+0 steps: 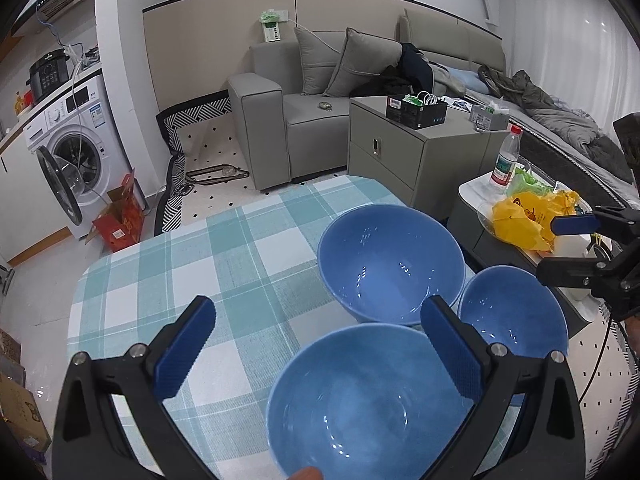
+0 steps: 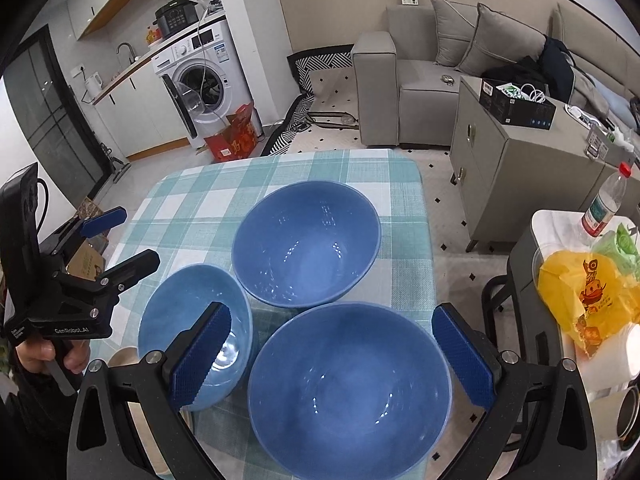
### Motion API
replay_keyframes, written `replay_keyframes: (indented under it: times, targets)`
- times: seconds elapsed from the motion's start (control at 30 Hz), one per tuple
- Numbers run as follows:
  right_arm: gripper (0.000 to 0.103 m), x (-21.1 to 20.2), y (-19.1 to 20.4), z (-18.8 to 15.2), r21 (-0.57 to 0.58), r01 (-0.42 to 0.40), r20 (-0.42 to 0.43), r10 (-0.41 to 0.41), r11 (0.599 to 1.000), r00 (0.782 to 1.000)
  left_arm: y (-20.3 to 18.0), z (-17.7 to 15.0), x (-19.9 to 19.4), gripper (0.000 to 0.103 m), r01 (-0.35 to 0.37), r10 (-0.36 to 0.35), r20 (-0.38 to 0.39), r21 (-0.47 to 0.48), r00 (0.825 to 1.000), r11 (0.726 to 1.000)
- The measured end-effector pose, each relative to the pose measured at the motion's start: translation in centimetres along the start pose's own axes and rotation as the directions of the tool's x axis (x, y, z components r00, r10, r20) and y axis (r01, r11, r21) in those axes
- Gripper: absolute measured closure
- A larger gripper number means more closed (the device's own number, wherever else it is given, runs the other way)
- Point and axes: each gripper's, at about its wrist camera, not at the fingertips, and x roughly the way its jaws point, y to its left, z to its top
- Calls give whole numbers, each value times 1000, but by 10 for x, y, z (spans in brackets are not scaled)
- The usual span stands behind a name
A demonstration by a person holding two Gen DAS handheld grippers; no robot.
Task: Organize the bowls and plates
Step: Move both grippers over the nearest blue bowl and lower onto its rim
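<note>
Three blue bowls stand on a table with a teal checked cloth (image 2: pixel 360 168). The far large bowl (image 2: pixel 306 244) shows in the left wrist view too (image 1: pixel 390 262). The near large bowl (image 2: pixel 350 390) sits under my open, empty right gripper (image 2: pixel 332 356). In the left wrist view two bowls show nearer: one large (image 1: pixel 360 404) below, one smaller (image 1: pixel 514 312) at right. The small lighter bowl (image 2: pixel 192 328) lies left, partly behind my right gripper's left finger. My left gripper (image 1: pixel 320 348) is open and empty over the cloth (image 1: pixel 180 280).
A grey cabinet (image 2: pixel 520 168) stands right of the table. A side table holds a yellow bag (image 2: pixel 584 296) and a water bottle (image 2: pixel 604 200). A sofa (image 1: pixel 304 112), a washing machine (image 1: pixel 72 160) and a red box (image 1: pixel 120 220) stand beyond.
</note>
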Motion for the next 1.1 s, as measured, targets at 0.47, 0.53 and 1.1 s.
replay_keyframes:
  times: [0.47, 0.53, 1.1]
  targets:
    - [1, 18, -9, 7, 57, -12, -3, 13, 998, 1000, -8, 10, 25, 0, 13, -13, -9, 8, 1000, 1000]
    - [1, 19, -11, 7, 72, -26, -2, 26, 997, 1000, -9, 11, 28, 0, 10, -10, -12, 6, 1000, 1000]
    - [1, 48, -10, 14, 52, 13, -25, -12, 999, 1000, -5, 14, 66, 0, 1, -2, -75, -9, 997, 1000]
